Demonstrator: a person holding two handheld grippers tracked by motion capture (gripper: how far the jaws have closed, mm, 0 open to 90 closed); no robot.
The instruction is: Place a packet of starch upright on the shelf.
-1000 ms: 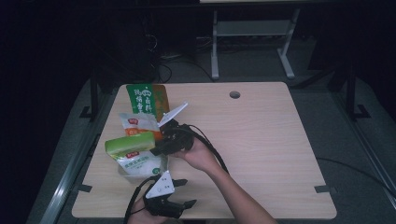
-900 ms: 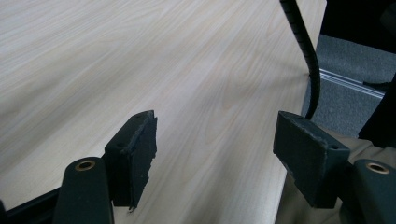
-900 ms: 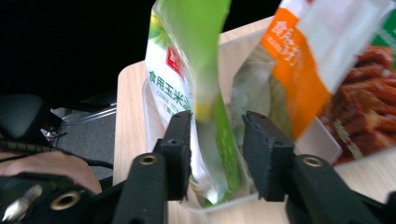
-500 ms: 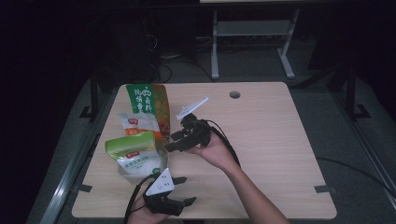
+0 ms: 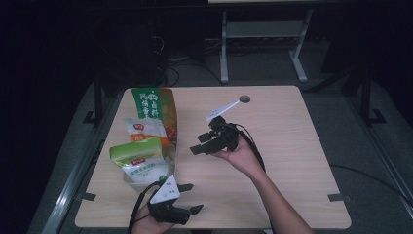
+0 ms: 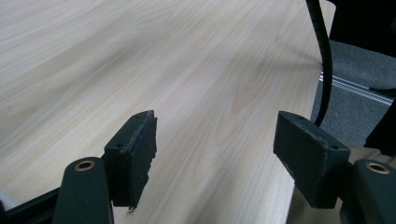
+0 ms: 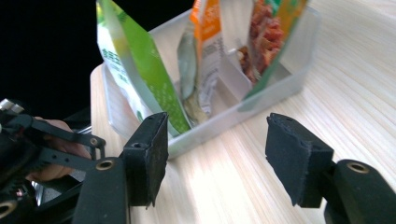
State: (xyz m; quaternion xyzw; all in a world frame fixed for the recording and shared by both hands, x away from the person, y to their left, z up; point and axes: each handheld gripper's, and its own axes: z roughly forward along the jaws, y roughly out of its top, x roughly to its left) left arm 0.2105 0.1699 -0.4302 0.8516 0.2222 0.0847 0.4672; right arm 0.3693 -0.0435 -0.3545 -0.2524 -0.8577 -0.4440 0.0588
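Your right gripper (image 5: 202,145) hangs above the middle of the wooden table (image 5: 292,146), held in your right hand (image 5: 238,153), with its jaws spread wide and nothing between them. It points left toward a clear plastic bin (image 7: 243,109) standing at the table's left side. In the right gripper view, the bin sits just beyond the open jaws, and thin dividers split it into compartments.

3 snack pouches stand upright in the bin. The near one is a light green pouch (image 5: 141,158), the middle one is a white and orange pouch (image 5: 143,129), and the far one is a tall green and orange pouch (image 5: 153,105) with a food picture on its side. Each pouch sits in its own compartment.

Your left gripper (image 5: 187,197) rests low at the near edge of the table, just near of the bin, in your left hand (image 5: 146,224). Its jaws are released too, and the left gripper view shows bare wood between them. A black cable (image 6: 322,51) crosses the far right of that view.
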